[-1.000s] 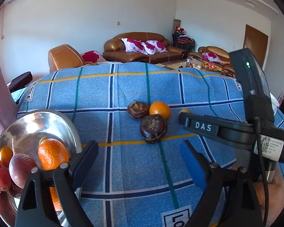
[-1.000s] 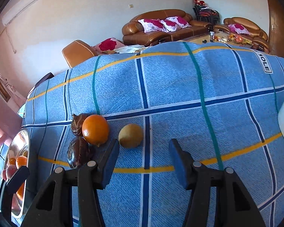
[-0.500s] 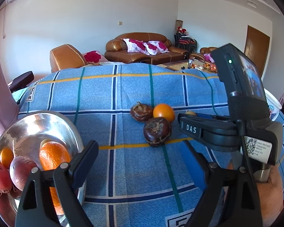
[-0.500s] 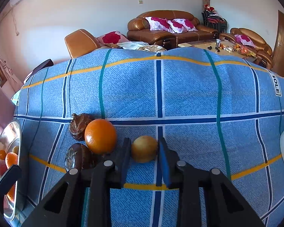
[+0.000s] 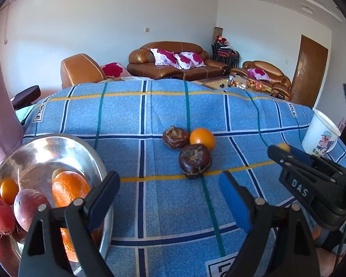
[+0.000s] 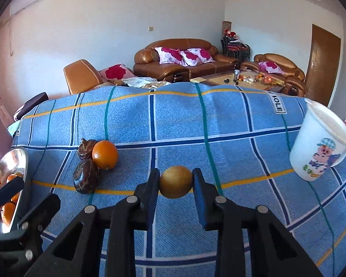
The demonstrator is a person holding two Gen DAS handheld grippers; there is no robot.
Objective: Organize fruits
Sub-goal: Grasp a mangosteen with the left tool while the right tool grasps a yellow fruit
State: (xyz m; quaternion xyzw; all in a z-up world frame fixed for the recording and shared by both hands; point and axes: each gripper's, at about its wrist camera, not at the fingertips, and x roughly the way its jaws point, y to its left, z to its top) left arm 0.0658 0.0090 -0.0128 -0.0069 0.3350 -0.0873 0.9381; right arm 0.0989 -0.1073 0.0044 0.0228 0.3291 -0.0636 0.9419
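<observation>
Right gripper (image 6: 175, 182): lower centre of the right wrist view, jaws drawn in on both sides of a small yellow-brown fruit (image 6: 175, 182); both blue pads touch it. The fruit looks raised off the cloth, though contact underneath cannot be judged.
Same fruit from the left wrist view: only a sliver of it (image 5: 284, 147) peeps out at the right edge, between the tips of the right gripper (image 5: 288, 152).
Left gripper (image 5: 170, 189): bottom of the left wrist view, jaws spread wide, nothing between them; its left finger overlaps the rim of the metal bowl.
Metal bowl (image 5: 93, 159): lower left of the left wrist view, on the cloth; in the right wrist view only its edge (image 6: 23, 159) shows at far left.
Bowl contents: a large orange (image 5: 69, 188), a small orange (image 5: 8, 190) to its left, and two reddish root vegetables (image 5: 27, 207) at the lower left.
Loose cluster: centre of the left wrist view, a small orange (image 5: 202, 138) touching two dark brown wrinkled fruits, one behind-left (image 5: 175, 136), one in front (image 5: 195, 158). In the right wrist view the same three sit at middle left, the orange (image 6: 105, 154) to the right of the dark pair (image 6: 85, 179).
Blue checked cloth (image 5: 150, 115): covers the whole work surface.
White cup (image 6: 320, 145): right edge of the right wrist view, printed with a cartoon pig, standing well apart from the fruit.
Background: brown leather sofas (image 6: 180, 57) with pink floral cushions, upper centre.
</observation>
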